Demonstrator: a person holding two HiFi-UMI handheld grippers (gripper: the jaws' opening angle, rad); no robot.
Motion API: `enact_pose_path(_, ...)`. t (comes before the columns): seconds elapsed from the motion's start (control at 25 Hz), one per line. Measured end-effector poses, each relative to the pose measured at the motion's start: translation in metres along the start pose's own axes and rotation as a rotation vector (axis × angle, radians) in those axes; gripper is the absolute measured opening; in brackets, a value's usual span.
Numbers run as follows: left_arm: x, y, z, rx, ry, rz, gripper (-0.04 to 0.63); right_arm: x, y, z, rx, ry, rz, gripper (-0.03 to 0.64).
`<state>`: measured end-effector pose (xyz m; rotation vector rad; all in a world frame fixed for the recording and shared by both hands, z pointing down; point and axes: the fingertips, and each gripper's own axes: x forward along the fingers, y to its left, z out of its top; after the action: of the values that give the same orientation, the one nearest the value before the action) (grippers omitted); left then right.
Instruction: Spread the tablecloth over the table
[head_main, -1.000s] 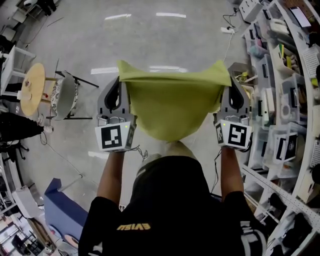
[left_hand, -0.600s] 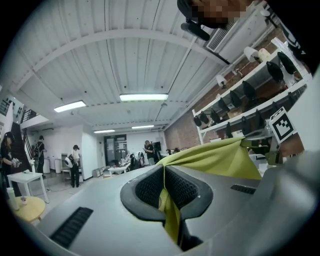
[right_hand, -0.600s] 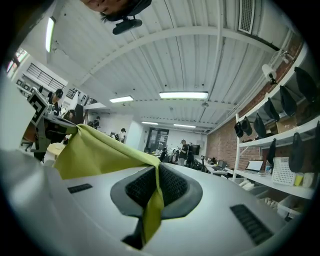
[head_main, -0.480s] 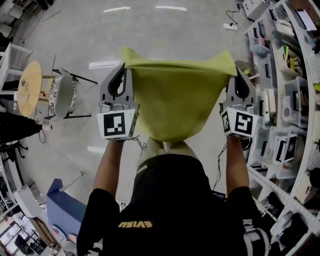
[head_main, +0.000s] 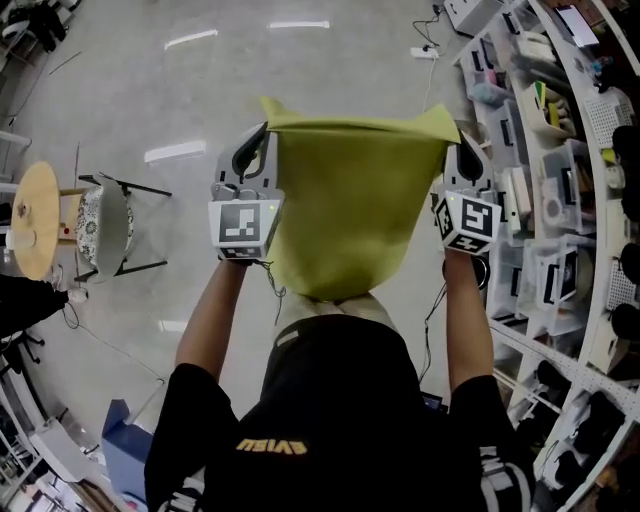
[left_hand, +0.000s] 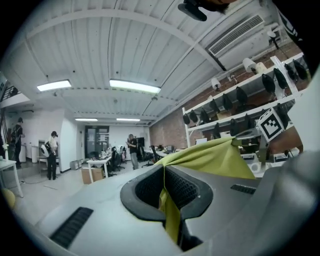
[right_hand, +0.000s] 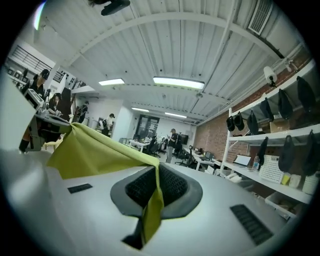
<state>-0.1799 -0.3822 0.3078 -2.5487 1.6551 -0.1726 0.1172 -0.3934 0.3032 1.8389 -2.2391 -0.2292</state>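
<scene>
The only lettering was a short yellow print (head_main: 268, 447) on the person's black shirt (head_main: 340, 400), at six o'clock in the head view. It lay upside down and could not be read for certain. The black-and-white square markers (head_main: 244, 222) on the cubes of the left tool (head_main: 262, 135) and the right tool (head_main: 462, 145) bore coded patterns, not words.

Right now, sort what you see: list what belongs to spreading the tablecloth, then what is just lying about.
Belongs to the job:
- yellow-green tablecloth, hanging between the two grippers
- left gripper, shut on one corner
- right gripper, shut on the other corner

Just lying about:
- patterned chair
- power strip on the floor
- storage shelves of bins
</scene>
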Motion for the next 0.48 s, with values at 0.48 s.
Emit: enact_pose_path(0.48, 0.068, 0.020, -0.064, -0.026, 0.089, 0.052, 0.021, 0.082, 0.001, -0.056, 0.000, 0.068, 0.104, 0.008)
